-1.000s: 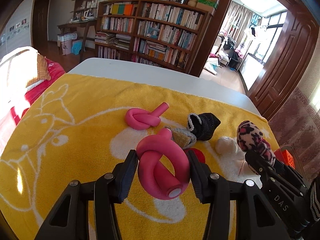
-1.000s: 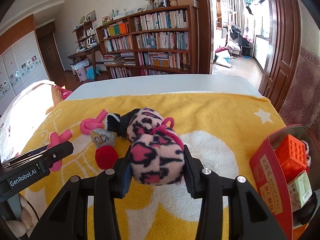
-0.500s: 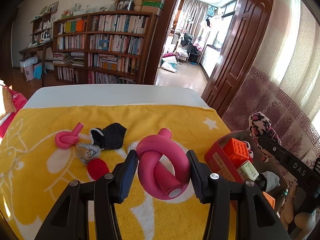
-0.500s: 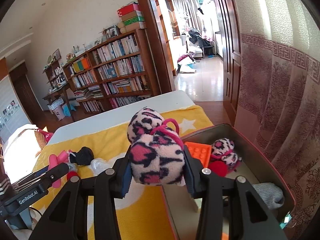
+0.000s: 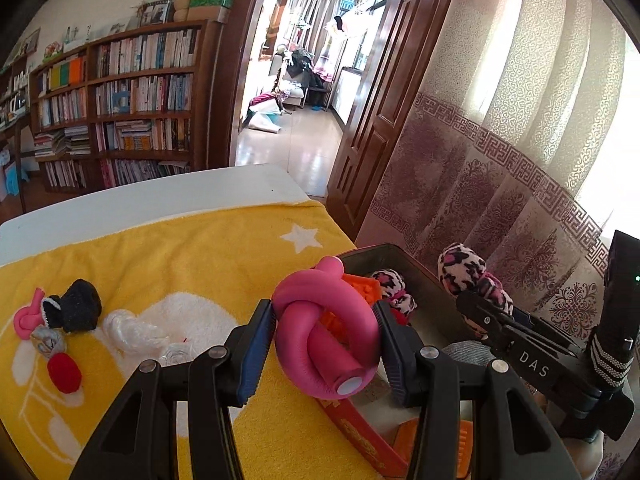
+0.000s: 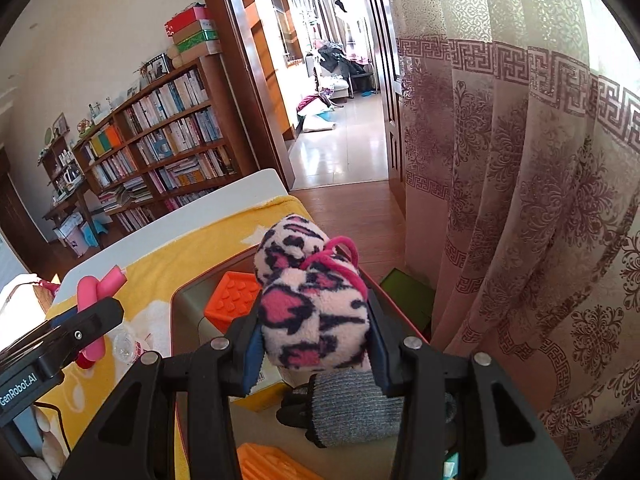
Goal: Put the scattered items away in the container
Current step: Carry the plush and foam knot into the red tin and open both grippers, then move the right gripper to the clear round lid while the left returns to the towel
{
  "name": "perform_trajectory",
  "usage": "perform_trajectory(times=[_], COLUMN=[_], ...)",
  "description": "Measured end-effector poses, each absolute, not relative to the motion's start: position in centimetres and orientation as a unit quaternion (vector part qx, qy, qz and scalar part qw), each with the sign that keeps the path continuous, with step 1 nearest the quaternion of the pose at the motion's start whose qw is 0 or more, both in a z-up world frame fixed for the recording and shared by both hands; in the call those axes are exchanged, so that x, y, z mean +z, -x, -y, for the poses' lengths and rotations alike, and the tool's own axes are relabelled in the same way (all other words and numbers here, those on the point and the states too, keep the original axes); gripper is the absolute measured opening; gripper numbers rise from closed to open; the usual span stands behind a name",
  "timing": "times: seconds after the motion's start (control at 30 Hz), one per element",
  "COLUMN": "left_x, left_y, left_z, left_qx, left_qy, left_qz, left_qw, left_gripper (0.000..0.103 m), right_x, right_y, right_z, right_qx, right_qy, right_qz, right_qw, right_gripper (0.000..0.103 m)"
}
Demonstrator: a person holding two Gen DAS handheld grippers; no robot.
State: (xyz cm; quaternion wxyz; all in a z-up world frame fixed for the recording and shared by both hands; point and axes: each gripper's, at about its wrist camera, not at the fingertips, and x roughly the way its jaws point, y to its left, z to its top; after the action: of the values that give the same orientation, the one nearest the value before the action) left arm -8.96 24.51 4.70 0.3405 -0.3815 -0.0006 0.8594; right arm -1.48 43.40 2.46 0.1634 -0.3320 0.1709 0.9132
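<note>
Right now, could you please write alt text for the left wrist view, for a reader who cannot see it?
The left gripper clamps a knotted pink foam tube above the near edge of the open container. To its right, the right gripper holds a leopard-print fleece bundle over the same container. On the yellow towel lie another pink knot, a black sock and a red pompom.

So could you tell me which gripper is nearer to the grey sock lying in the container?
Right. The right gripper hangs directly over the grey sock with its leopard sock; the left gripper sits beside it over the container's red wall.
</note>
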Motion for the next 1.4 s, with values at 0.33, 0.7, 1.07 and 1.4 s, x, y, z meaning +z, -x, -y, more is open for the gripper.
perform_trajectory(times=[0.33, 0.7, 1.07, 1.4], left_x=[2.2, 2.4, 2.1, 1.0], left_y=[9.3, 9.8, 11.6, 13.4], left_z=[-26.9, -22.6, -14.6, -4.9], left_qx=[0.83, 0.85, 0.867, 0.879], left_qy=[0.421, 0.414, 0.416, 0.417], left_qz=[0.017, 0.027, 0.074, 0.132], left_qw=[0.365, 0.326, 0.264, 0.188], left_gripper=[0.076, 0.076, 0.076, 0.076], right_x=[1.9, 2.5, 3.0, 2.8], right_y=[0.5, 1.3, 2.8, 5.2], right_z=[-44.9, -42.2, -37.7, -32.1], right_qx=[0.905, 0.914, 0.922, 0.925], right_qy=[0.331, 0.323, 0.331, 0.346], right_qz=[-0.2, -0.184, -0.161, -0.14], right_qw=[0.178, 0.161, 0.125, 0.068], right_gripper=[0.062, 0.062, 0.062, 0.062])
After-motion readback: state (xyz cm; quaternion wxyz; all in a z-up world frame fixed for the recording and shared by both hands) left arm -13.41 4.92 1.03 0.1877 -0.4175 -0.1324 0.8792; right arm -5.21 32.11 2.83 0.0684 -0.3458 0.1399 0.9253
